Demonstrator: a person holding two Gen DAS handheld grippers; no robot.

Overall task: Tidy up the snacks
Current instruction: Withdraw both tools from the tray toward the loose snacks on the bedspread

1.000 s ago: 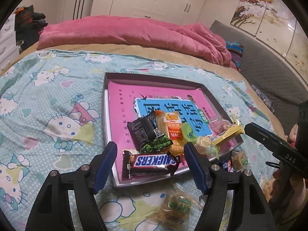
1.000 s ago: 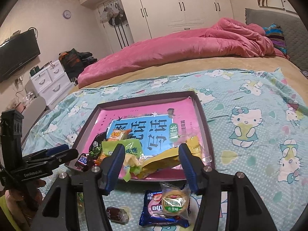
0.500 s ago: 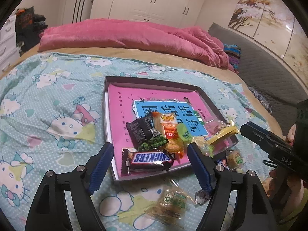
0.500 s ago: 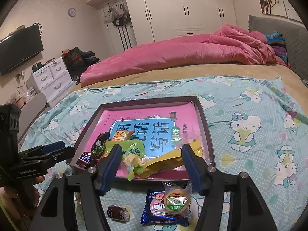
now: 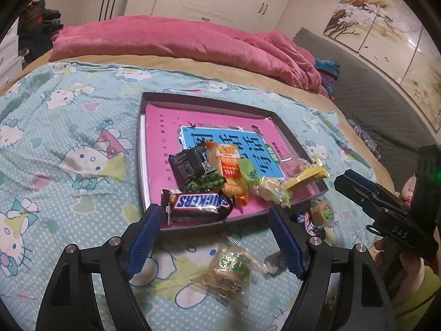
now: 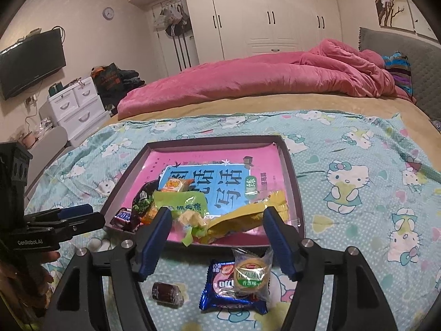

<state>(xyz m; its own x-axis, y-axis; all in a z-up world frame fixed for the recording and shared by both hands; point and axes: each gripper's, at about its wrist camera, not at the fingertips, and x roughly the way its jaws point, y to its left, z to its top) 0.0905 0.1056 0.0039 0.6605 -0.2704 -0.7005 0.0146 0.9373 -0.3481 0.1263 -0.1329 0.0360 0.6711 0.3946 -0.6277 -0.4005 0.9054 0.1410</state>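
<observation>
Blue foil biscuit packet (image 6: 223,289) under a clear-wrapped round cake (image 6: 251,275) lay on the bed at six o'clock from the right gripper (image 6: 217,241), nearer than the left gripper (image 5: 215,238), both with jaws apart.

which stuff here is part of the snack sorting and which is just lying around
Job:
tray
Snickers bar
yellow packet
blue cookie pack
round pastry
dark wrapped candy
clear biscuit pack

Lying about:
pink duvet
TV
white drawers
</observation>
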